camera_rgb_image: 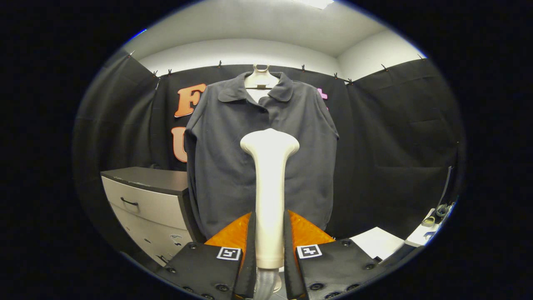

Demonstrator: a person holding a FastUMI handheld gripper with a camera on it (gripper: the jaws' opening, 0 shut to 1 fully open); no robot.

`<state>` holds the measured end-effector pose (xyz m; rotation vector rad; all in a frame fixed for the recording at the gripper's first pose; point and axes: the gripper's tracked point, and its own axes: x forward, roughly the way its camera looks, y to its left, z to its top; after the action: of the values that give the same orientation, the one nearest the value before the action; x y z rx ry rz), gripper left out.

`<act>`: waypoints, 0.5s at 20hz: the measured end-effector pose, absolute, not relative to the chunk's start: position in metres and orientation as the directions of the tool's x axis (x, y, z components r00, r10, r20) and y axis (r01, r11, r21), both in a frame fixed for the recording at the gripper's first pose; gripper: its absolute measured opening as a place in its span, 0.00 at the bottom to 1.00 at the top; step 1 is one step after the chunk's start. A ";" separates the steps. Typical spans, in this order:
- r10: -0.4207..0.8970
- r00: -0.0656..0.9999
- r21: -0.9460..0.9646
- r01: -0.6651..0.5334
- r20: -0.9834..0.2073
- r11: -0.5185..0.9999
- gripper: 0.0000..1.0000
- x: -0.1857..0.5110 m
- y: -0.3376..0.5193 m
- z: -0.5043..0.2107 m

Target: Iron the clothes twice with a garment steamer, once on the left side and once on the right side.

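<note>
A dark grey polo shirt [233,158] hangs on a pale hanger [260,79] in front of the black cloth wall, facing me. My gripper [270,233] is shut on the handle of a cream garment steamer [270,183], which stands upright between the fingers. The steamer's wide head [270,143] rises ahead of the fingers and sits over the middle of the shirt's chest, a short way in front of the cloth. A clear hose end [265,283] leaves the handle's base.
A white drawer cabinet [145,200] with a dark top stands to the left of the shirt, low down. To the right lie a white sheet [377,241] and a white surface with small items [431,227].
</note>
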<state>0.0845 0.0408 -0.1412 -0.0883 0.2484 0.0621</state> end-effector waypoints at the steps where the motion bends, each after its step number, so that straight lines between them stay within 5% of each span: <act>1: 0.044 0.970 -0.080 -0.065 -0.239 0.995 0.35 0.088 0.036 -0.136; 10: 0.006 0.972 -0.061 -0.020 -0.235 0.998 0.35 0.111 -0.002 -0.128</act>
<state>0.1113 -0.0018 -0.1282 -0.0628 0.2370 0.0131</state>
